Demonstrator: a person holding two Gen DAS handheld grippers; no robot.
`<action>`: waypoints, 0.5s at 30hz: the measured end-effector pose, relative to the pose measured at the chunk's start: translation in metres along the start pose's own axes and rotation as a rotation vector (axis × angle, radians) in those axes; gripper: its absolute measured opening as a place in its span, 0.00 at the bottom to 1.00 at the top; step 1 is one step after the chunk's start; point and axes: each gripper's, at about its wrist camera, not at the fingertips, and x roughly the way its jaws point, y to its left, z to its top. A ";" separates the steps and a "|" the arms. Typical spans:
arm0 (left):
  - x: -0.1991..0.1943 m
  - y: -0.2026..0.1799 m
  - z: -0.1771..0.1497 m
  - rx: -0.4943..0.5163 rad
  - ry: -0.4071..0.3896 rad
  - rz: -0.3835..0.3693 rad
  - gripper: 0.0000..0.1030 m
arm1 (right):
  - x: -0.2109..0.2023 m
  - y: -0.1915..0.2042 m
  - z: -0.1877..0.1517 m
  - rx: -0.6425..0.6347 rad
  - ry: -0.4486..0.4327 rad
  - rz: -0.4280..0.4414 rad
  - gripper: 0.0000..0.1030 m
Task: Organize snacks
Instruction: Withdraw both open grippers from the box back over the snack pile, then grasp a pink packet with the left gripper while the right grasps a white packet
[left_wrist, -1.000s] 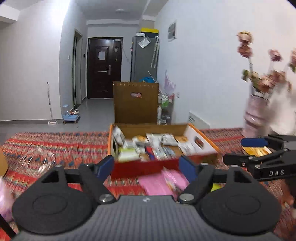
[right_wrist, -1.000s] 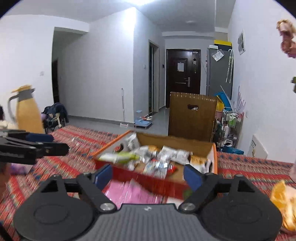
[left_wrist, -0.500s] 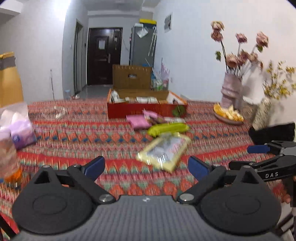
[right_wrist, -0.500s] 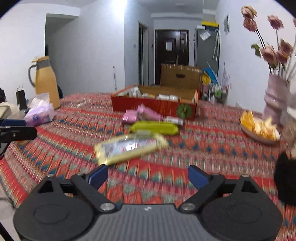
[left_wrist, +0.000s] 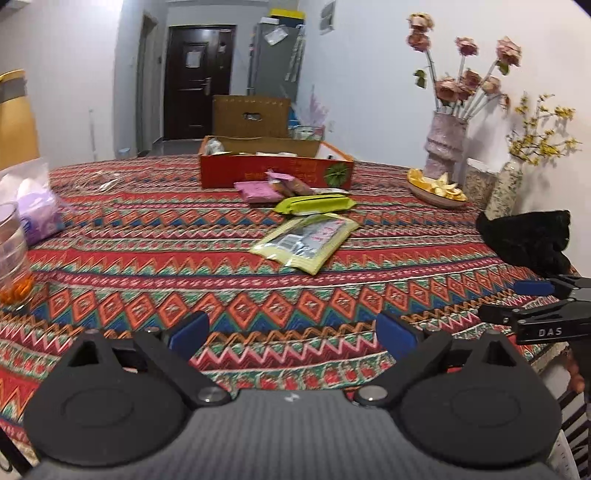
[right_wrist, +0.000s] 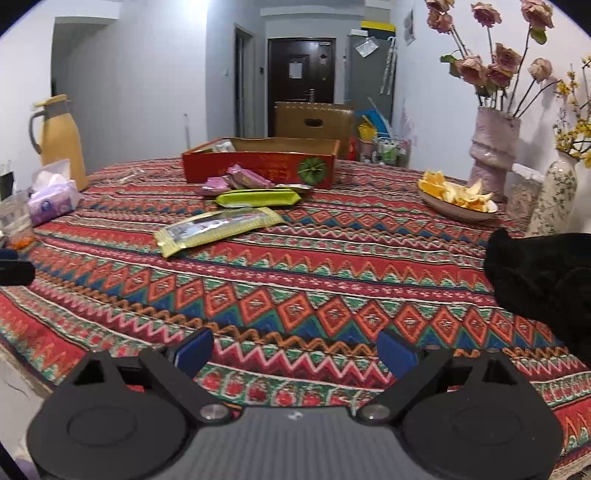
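Left wrist: left gripper (left_wrist: 291, 328) is hanging spread, empty; packets (left_wrist: 304, 242) are lying loose just before box (left_wrist: 275, 171), awaiting sorting. Right wrist: right gripper (right_wrist: 295, 350) is gaping, empty, facing the same packets before box.

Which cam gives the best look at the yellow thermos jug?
Right wrist. The yellow thermos jug shows whole there: lid, handle and body, standing at the far left of the table behind the tissue pack. The left wrist view catches only a cropped slab of its body at the left frame edge.
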 end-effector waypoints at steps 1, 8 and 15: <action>0.003 -0.002 0.002 0.003 0.003 -0.001 0.96 | 0.002 -0.001 0.000 0.008 0.002 0.005 0.92; 0.038 -0.009 0.025 0.053 0.011 -0.024 0.96 | 0.022 -0.011 0.010 0.025 -0.002 0.020 0.92; 0.092 -0.010 0.074 0.119 -0.008 -0.049 0.96 | 0.056 -0.021 0.058 -0.052 -0.045 0.014 0.92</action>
